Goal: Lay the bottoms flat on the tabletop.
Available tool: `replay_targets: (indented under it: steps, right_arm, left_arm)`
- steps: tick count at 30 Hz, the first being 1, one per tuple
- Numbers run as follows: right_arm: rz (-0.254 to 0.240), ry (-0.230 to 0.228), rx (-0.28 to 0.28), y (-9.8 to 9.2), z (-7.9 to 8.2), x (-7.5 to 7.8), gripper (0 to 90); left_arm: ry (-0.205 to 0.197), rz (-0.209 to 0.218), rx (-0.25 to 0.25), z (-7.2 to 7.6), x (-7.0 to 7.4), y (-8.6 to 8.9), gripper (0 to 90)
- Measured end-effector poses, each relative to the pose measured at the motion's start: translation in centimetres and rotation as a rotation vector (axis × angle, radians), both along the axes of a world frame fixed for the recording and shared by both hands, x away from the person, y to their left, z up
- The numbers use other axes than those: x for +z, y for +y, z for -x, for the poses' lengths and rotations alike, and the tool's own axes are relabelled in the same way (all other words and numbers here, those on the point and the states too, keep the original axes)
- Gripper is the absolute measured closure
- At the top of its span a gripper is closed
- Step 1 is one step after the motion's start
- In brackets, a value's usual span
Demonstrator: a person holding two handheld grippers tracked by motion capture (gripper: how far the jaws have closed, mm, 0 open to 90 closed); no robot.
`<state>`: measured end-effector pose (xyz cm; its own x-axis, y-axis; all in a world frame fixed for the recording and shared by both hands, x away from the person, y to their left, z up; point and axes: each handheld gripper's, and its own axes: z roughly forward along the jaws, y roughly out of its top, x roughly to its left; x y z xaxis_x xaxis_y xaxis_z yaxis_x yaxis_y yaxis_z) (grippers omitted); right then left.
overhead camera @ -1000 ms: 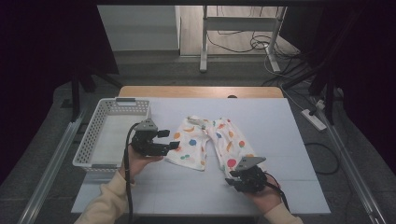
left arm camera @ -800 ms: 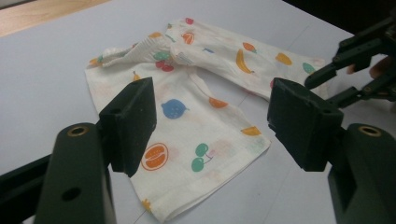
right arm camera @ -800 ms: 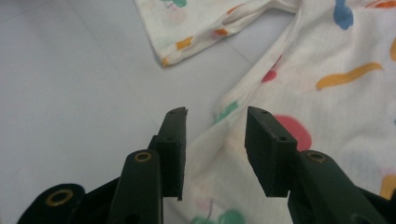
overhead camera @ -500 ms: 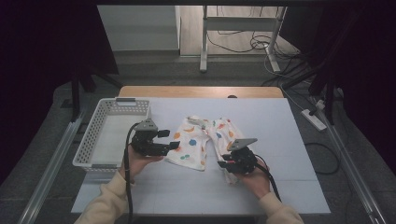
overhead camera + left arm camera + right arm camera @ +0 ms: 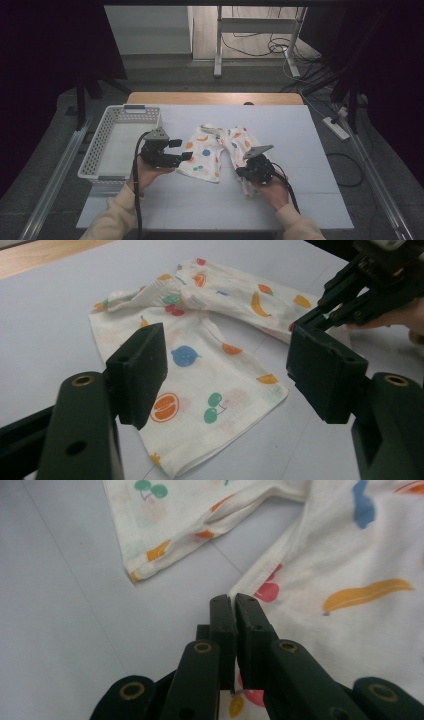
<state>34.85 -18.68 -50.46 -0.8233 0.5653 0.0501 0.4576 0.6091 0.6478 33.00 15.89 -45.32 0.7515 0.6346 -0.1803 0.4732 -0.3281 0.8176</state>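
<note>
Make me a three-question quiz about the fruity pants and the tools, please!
1. Where is the basket?
A. left of the pants
B. right of the pants
C. on the pants

2. What colour is the basket?
A. red
B. white
C. green

3. What is the right tool doing?
A. gaping over the basket
B. lying on the floor
C. pinching the pants' edge

Answers:
1 A, it stands at the table's left side, beside the left tool.
2 B, its mesh walls are white.
3 C, its jaws have just been closing, and cloth sits between them in the right gripper view.
</note>
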Motion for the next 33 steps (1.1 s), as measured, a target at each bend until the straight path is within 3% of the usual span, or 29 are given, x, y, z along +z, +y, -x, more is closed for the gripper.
replay_targets:
  steps: [3, 6, 12, 15, 18, 21, 26, 33]
  right_arm:
    - [-0.01, -0.004, -0.013, -0.9, 0.0, 0.1, 85.8]
    - [-0.028, 0.026, -0.013, -1.5, -0.2, -0.4, 84.7]
    - [-0.026, 0.026, 0.017, -0.6, -0.1, -1.1, 81.5]
    - [-0.002, -0.002, 0.012, -0.2, 0.1, -1.1, 69.3]
    - [-0.04, -0.036, 0.005, 0.0, 0.5, -0.2, 63.2]
    - [-0.075, -0.063, 0.04, 0.7, 1.0, 0.3, 59.0]
    - [-0.076, -0.078, 0.105, 2.5, 1.5, 0.3, 55.3]
    - [-0.076, -0.062, 0.167, 5.0, 1.3, -0.2, 53.2]
  left_arm:
    - [-0.001, 0.0, 0.001, 0.0, 0.0, 0.1, 32.1]
    - [-0.003, -0.001, 0.001, 0.0, 0.0, 0.0, 32.1]
    - [-0.001, -0.003, -0.001, 0.0, 0.0, -0.1, 32.0]
    - [-0.004, -0.002, 0.001, 0.0, 0.0, 0.0, 32.0]
    - [-0.005, 0.002, 0.006, 0.0, 0.1, 0.1, 32.0]
    - [-0.007, 0.001, 0.006, 0.0, 0.1, 0.1, 32.0]
    - [-0.006, -0.001, 0.002, 0.0, 0.1, 0.0, 32.0]
    - [-0.003, 0.0, 0.003, 0.0, 0.0, 0.0, 32.0]
